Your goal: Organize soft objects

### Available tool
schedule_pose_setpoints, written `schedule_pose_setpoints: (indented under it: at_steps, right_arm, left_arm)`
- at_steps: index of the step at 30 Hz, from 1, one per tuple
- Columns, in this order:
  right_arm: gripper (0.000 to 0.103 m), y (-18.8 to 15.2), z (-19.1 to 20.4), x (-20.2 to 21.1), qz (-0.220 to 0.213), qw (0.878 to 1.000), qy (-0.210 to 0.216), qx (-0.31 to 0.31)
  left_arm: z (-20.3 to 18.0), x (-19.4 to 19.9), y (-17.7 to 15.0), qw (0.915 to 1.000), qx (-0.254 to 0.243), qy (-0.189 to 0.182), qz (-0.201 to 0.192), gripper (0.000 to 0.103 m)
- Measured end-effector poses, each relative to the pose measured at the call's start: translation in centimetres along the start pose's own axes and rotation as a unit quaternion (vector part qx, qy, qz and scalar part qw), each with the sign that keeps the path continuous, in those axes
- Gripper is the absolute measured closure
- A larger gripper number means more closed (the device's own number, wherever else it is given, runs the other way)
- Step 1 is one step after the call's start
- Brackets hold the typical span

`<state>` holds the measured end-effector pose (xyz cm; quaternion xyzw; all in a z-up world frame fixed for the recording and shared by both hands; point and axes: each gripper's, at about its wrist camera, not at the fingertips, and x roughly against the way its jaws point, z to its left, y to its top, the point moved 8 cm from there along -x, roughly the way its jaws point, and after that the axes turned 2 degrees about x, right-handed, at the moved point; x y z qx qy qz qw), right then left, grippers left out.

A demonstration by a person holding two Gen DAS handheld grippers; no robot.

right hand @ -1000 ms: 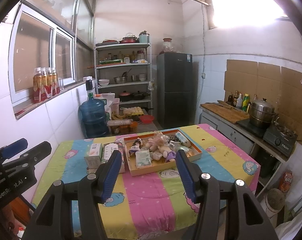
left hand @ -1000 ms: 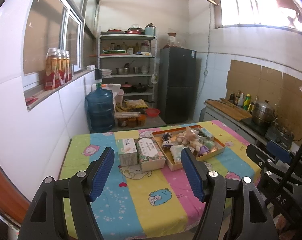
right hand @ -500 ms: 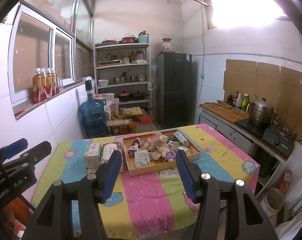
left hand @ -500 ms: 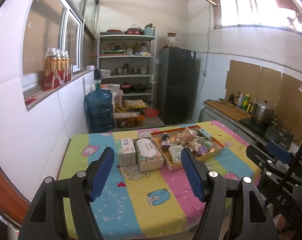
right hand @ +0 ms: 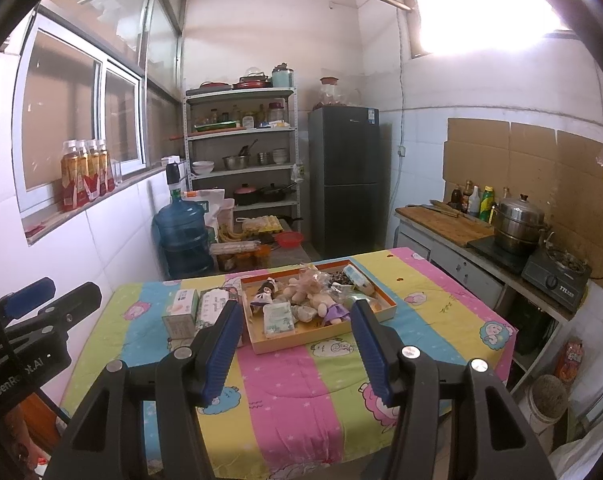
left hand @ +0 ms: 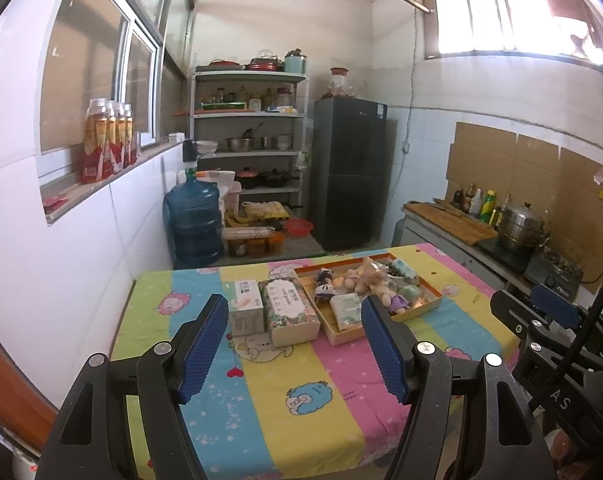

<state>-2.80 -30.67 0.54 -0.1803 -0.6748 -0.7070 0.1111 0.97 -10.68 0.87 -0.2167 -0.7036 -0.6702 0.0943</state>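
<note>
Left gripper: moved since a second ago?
Yes, slightly. In the left wrist view the tray and fridge sit a bit left of where they were, so the open left gripper has swung slightly right.

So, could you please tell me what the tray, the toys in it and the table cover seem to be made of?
Tray: probably cardboard, matte orange rim, thin straight walls.
Toys: plush fabric, fuzzy beige and purple, slumped shapes; some look wrapped in clear film.
Table cover: printed cotton-like cloth, matte, striped with cartoons, draping softly over the edge.
</note>
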Motion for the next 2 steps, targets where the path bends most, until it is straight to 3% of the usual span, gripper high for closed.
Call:
schedule_pose_setpoints:
  at_steps: [2]
  right_arm:
    - [0.047,0.02,-0.09,-0.07,0.000,1.000,0.000,-0.001]
  left_arm:
    - [-0.01,-0.05,0.15,1.0000,-0.001,0.000,-0.001,0.032]
